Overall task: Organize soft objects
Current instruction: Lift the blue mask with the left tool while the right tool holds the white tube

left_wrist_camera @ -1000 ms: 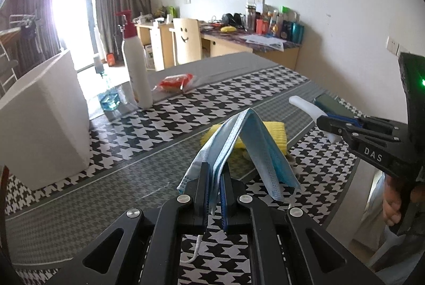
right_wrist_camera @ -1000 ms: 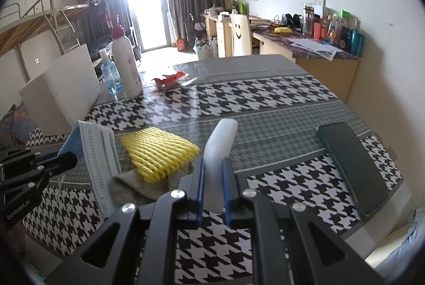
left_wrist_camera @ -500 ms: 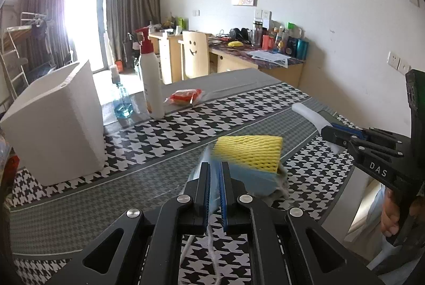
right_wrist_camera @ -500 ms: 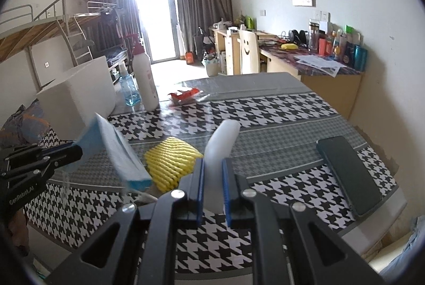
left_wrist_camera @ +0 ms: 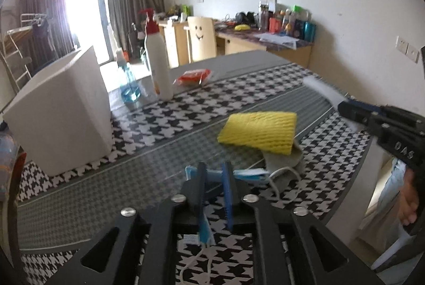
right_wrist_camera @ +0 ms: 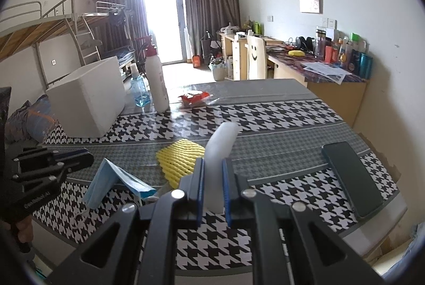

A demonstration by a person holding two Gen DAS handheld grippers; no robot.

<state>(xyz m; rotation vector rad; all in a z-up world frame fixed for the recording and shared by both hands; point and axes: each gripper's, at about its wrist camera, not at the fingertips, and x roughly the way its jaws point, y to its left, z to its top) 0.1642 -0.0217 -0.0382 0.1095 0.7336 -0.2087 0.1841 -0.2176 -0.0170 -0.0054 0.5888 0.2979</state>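
A blue face mask lies tented on the houndstooth table, just under my left gripper, whose jaws stand slightly apart above it; in the left wrist view the mask shows past the fingertips. The left gripper also shows in the right wrist view. A yellow foam net lies on a grey cloth behind the mask. My right gripper is shut on a white foam piece and holds it above the table; it also shows in the left wrist view.
A white foam box stands at the left. A white pump bottle, a blue bottle and a red packet stand behind. A dark phone lies near the table's right edge.
My left gripper lowered the mask to the table and opened, letting it go. The mask now lies tented on the cloth. The right gripper still holds the foam piece.
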